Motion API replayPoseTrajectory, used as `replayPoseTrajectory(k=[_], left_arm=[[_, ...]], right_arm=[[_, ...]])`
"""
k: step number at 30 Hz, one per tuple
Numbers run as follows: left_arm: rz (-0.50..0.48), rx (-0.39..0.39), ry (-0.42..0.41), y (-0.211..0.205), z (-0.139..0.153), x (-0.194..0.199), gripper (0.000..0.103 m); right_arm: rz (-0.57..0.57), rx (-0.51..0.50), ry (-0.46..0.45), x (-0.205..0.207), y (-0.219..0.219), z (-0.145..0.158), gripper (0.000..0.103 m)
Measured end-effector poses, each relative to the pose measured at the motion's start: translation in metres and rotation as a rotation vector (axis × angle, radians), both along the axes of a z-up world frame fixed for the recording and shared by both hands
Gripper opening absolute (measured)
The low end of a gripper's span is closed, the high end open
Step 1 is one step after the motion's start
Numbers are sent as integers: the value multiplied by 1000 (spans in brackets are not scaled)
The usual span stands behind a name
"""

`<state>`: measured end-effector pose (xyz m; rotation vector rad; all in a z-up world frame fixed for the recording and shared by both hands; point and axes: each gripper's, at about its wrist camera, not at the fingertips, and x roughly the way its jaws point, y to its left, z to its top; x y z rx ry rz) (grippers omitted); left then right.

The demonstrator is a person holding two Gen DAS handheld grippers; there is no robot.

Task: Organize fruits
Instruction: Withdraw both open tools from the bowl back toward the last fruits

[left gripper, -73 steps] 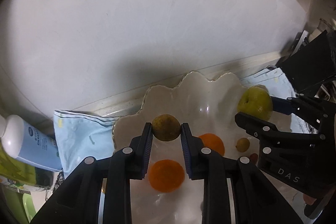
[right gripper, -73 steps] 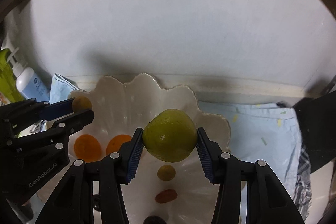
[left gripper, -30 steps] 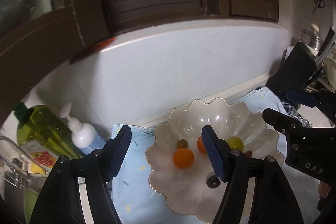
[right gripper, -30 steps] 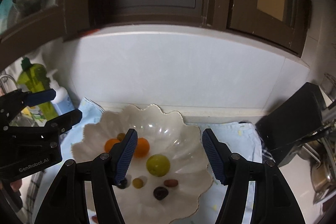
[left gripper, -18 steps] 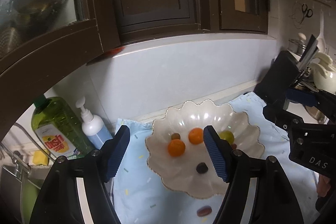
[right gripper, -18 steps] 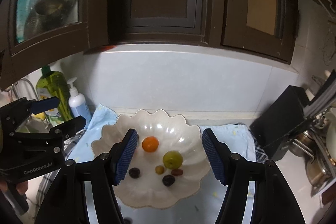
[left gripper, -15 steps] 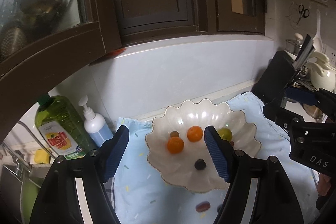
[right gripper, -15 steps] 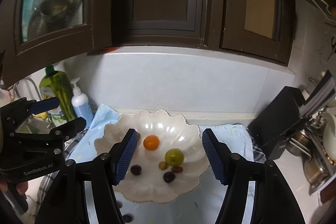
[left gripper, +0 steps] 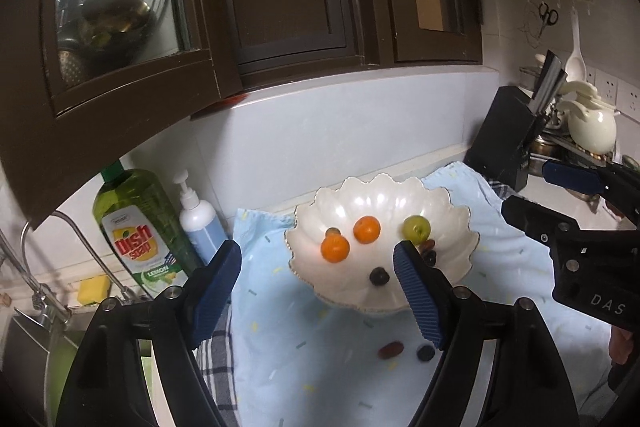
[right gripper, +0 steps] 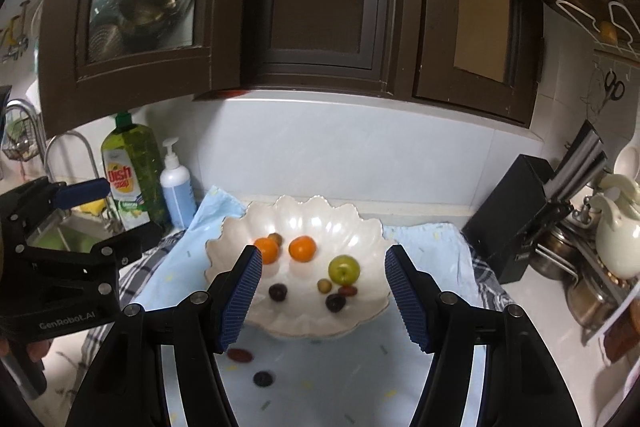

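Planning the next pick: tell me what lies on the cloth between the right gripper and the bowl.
In the right wrist view, a reddish fruit and a dark fruit lie on the blue cloth, between the open right gripper and the bowl.

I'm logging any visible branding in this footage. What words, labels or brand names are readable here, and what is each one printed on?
"dish soap": label of the green bottle.
"LEMON": lower on that same label.
"DAS": body of the right gripper in the left wrist view; the word may be cut off.
"GenRobot.AI": body of the left gripper in the right wrist view.
Remaining small print on the green bottle: too small to read.
White pump bottle: no readable text.
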<state>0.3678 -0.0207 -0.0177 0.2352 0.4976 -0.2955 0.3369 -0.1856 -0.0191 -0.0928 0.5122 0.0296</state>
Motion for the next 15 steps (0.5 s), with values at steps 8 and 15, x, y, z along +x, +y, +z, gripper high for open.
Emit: replayPoseTrajectory(k=[8, 15], left_arm=[[-60, 46, 1, 12, -21, -25, 78], [-113, 69, 1, 19, -38, -38, 78]], right_arm=[[-19, 3, -9, -27, 15, -20, 65], [-25, 4, 13, -41, 22, -38, 65]])
